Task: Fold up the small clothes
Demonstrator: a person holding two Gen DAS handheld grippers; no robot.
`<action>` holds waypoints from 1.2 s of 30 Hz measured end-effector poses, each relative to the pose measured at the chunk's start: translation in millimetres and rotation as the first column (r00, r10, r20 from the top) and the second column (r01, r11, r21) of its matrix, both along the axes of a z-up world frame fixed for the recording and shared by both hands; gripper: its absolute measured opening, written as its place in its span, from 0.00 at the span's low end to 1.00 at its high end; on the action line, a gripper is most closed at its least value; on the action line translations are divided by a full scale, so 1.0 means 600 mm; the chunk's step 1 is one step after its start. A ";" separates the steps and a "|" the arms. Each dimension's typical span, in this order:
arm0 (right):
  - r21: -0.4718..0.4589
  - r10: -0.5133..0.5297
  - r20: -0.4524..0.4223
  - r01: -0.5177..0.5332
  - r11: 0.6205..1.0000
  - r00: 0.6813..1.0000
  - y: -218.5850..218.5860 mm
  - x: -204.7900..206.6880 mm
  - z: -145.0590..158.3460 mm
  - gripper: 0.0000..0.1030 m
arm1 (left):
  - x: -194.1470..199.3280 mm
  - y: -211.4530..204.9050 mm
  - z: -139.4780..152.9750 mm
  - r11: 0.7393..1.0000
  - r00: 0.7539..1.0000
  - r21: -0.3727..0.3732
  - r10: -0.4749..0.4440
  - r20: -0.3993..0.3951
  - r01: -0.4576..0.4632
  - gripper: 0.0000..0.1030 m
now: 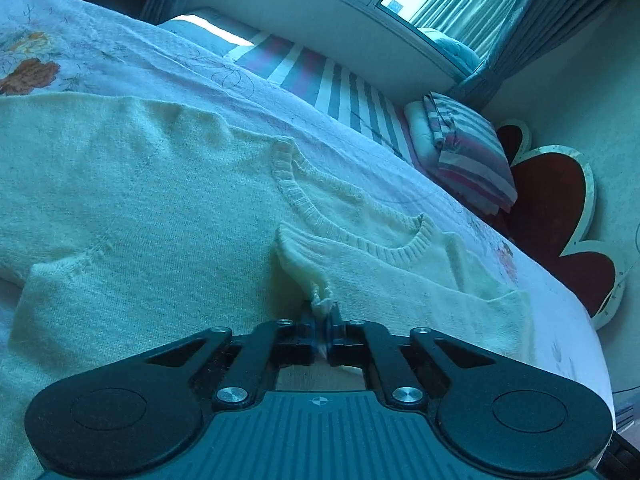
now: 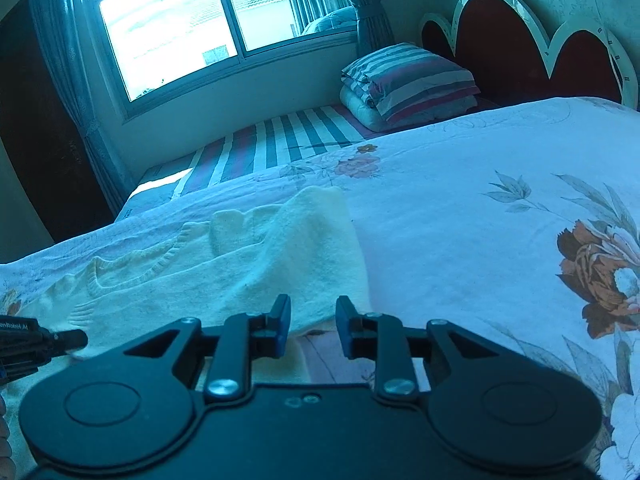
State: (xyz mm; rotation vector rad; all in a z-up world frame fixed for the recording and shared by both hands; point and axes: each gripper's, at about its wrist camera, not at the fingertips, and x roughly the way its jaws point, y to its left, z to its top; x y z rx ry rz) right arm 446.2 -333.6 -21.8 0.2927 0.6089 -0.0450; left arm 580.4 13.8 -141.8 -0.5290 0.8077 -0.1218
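Left gripper [image 1: 322,312] is angled down at the bed, jaws pinched tight on a little bunched tuft of the cream sweater [image 1: 140,184], right at the shoulder edge by the ribbed collar [image 1: 304,204]. Right gripper [image 2: 313,320] tilts down too, jaws partly apart with nothing between them, hovering over the sweater's near edge. The sweater lies flat on the floral bedspread [image 2: 480,200].

The right view catches the left gripper poking in at 9 o'clock, plus big orange flowers [image 2: 592,264] at 3 o'clock. Striped pillow [image 2: 412,80] and red headboard [image 2: 504,40] sit around 1 o'clock, window [image 2: 180,20] at 11.
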 end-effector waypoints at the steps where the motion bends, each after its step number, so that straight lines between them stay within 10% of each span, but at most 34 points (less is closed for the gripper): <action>1: 0.001 -0.002 0.002 0.002 1.000 1.000 -0.003 0.000 0.002 0.26 | -0.004 0.005 0.006 1.000 1.000 0.004 0.004 0.024 -0.004 0.03; 19: 0.068 -0.053 0.022 0.051 0.996 0.998 -0.024 0.012 0.004 0.22 | -0.019 0.142 0.016 0.989 0.996 0.125 0.068 0.059 -0.075 0.03; 34: -0.032 0.036 -0.098 -0.039 0.999 0.995 0.023 0.061 -0.024 0.24 | -0.022 0.128 0.011 0.961 0.998 0.272 0.030 0.062 -0.046 0.07; 35: -0.028 0.033 -0.070 -0.035 0.999 0.997 0.023 0.054 -0.015 0.25 | -0.034 0.140 0.019 0.962 0.995 0.262 0.058 0.076 -0.076 0.13; 36: -0.026 0.033 -0.039 -0.034 0.999 0.999 0.022 0.044 -0.005 0.28 | -0.050 0.155 0.027 0.957 0.991 0.263 0.099 0.094 -0.120 0.40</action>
